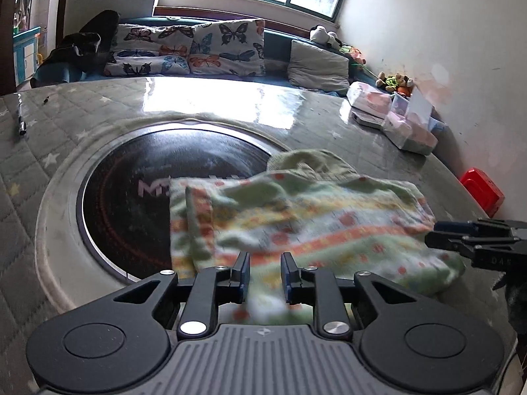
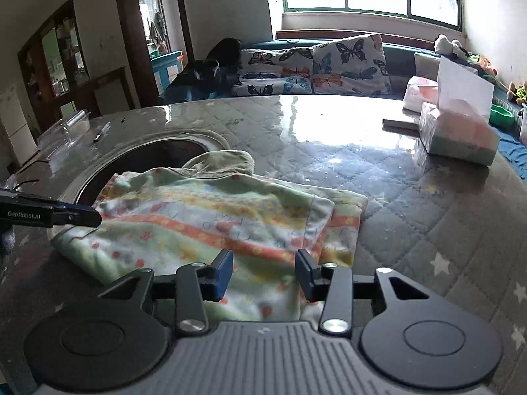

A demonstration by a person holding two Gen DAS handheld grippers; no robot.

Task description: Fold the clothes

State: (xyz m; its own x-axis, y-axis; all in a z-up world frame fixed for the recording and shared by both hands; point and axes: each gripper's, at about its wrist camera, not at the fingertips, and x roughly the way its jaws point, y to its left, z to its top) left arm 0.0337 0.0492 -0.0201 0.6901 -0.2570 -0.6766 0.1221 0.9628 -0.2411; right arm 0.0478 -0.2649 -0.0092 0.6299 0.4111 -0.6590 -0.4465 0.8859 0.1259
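- Your garment [image 1: 296, 217], a pale green piece with orange, yellow and white patterned bands, lies folded into a rough rectangle on the quilted grey table cover [image 1: 29, 171]. Part of it overlaps the round black inset [image 1: 138, 197] in the table; the rest lies on the cover beside it.
- An olive collar or hood section [image 2: 220, 161] protrudes from the far edge of the garment.
- Your left gripper [image 1: 264, 271] sits low at the near edge of the garment. Its jaws stand apart with cloth visible in the gap. The cloth there is blurred, and I cannot tell whether the pads [image 1: 242, 271] touch it; no pinch is evident.
- Your right gripper [image 2: 263, 275] is likewise at the garment's near edge, jaws spread wide, fabric showing between them, nothing clamped.
- In the left wrist view your right gripper enters from the right, just beside the garment's right end.
- In the right wrist view your left gripper enters from the left, its tip over the garment's left end.
- Noted on the table, well apart from the garment: tissue boxes [image 2: 461, 135] at the far right and a pen [image 1: 21, 125] at the far left.
- Butterfly-print cushions [image 1: 197, 49] line the bench beyond the table.
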